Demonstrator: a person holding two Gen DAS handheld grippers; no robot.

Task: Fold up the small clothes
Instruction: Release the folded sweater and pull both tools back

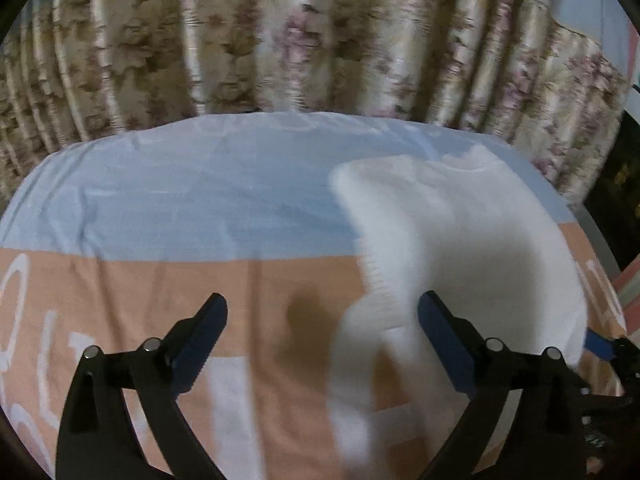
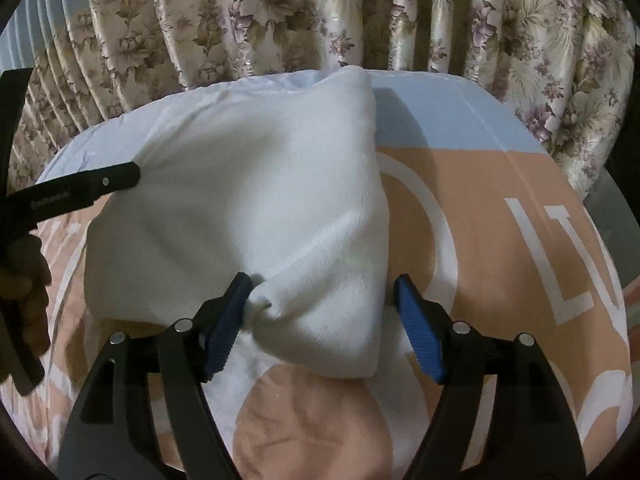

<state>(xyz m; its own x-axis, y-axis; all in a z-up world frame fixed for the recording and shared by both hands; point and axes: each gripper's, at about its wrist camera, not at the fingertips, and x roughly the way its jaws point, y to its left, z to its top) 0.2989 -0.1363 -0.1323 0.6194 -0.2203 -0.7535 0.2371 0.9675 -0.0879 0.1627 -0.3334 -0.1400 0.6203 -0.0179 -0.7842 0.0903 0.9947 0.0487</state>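
Here the white fleece garment (image 2: 256, 216) lies on the bed, across the line where the sheet (image 2: 500, 208) turns from peach to pale blue, with its far end near the flowered curtain (image 2: 304, 12). It looks doubled over already, soft and thick, though its near edge is bunched into a small knot rather than lying flat.

Our right gripper (image 2: 320, 320) stands fairly wide around that near corner — the left pad seems to touch the bunched cloth, the right pad is clear of it, so nothing is pinched. Our left gripper (image 1: 320, 340) is spread wide too. A blurred flap of the garment (image 1: 460, 240) falls between its fingers, and we cannot tell whether it touches either pad. From the right wrist view we see one left finger (image 2: 100, 184) reaching in at the garment's left edge.

We judge this to be a release after a fold, with the next fold still to be set up. To do it well, we should let the cloth settle, then take the two near corners low and level, one in each gripper, catching both layers. The knot needs pulling smooth first — otherwise the fold will sit lumpy. Fleece is springy, so we should press the crease down before letting go.
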